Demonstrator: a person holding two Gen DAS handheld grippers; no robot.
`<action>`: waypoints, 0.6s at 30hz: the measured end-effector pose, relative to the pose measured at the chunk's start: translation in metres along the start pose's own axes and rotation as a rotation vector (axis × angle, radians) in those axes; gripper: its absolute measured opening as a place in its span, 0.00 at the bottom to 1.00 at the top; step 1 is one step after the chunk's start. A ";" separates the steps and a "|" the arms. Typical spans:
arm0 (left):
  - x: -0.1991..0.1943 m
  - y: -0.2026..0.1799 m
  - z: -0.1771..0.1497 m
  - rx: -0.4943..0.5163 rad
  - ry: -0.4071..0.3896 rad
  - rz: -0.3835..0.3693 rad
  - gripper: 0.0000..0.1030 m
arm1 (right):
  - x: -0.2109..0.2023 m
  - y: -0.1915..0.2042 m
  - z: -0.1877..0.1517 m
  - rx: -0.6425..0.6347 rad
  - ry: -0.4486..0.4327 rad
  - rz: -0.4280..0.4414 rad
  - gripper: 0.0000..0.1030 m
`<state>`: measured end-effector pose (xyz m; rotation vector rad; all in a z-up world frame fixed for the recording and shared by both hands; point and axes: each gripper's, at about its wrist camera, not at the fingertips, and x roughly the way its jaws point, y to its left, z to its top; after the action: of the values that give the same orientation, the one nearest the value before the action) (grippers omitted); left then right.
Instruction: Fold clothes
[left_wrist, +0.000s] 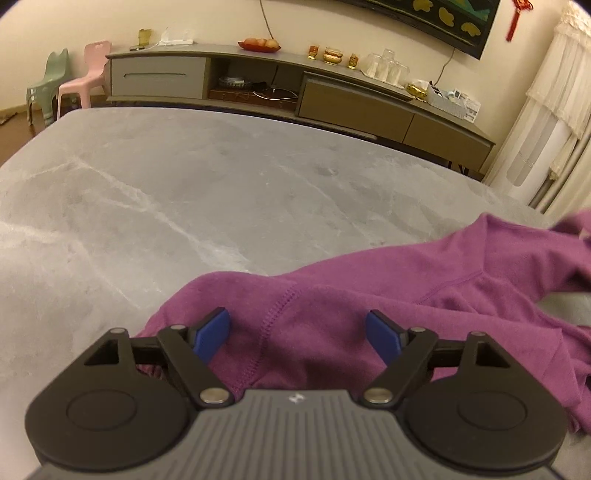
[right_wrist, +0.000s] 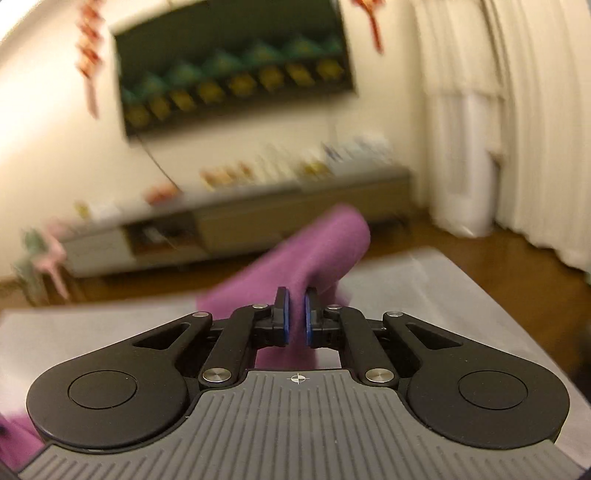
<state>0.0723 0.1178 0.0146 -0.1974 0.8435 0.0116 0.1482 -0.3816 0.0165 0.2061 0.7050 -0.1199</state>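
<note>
A purple garment (left_wrist: 388, 291) lies crumpled on the grey marble table (left_wrist: 166, 192), spreading from the near middle to the right edge of the left wrist view. My left gripper (left_wrist: 297, 332) hovers just over its near end, open, blue pads wide apart with a stitched seam between them. In the right wrist view, which is motion-blurred, my right gripper (right_wrist: 296, 317) is shut on a fold of the purple garment (right_wrist: 306, 254), lifted above the table (right_wrist: 424, 280); the cloth rises in a roll past the fingertips.
A long grey TV cabinet (left_wrist: 332, 96) with glasses and a fruit dish stands beyond the table's far edge. Small pink and green chairs (left_wrist: 81, 81) sit at the far left. White curtains (right_wrist: 535, 129) and wooden floor lie to the right.
</note>
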 end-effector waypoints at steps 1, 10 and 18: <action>-0.001 -0.001 -0.001 0.005 0.001 0.005 0.80 | -0.005 -0.005 0.000 -0.001 -0.007 -0.027 0.30; -0.054 0.039 0.000 -0.114 -0.138 0.143 0.92 | -0.067 -0.060 -0.007 0.122 -0.158 0.019 0.83; 0.006 0.035 0.003 -0.174 0.026 0.092 0.85 | -0.077 -0.023 -0.022 -0.045 -0.095 0.164 0.88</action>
<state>0.0755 0.1525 0.0063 -0.3226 0.8771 0.1696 0.0717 -0.3960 0.0474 0.2129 0.5928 0.0424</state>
